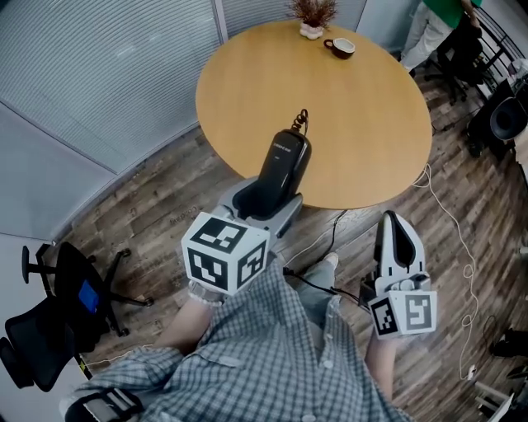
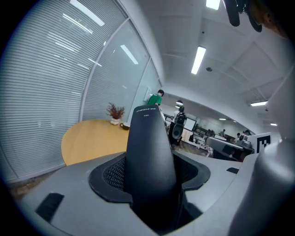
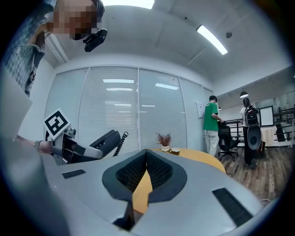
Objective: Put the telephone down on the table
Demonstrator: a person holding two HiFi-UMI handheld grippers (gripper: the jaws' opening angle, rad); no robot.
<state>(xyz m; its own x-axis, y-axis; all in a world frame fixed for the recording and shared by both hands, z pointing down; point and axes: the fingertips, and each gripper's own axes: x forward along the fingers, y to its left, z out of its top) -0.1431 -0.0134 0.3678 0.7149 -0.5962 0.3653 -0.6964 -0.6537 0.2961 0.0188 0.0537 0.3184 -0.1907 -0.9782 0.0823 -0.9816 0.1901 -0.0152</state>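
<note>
The grey right gripper (image 3: 147, 156) is holding its empty jaws together, pointing at the round light-wood table (image 3: 198, 156), left of which the left gripper (image 3: 92, 150) is clasping a black corded telephone handset (image 3: 108, 138).

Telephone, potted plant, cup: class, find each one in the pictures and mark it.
telephone (image 1: 285, 165): head view, middle of its black back.
potted plant (image 1: 313, 11): head view, on its dry foliage.
cup (image 1: 341, 46): head view, on its pale inside.
</note>
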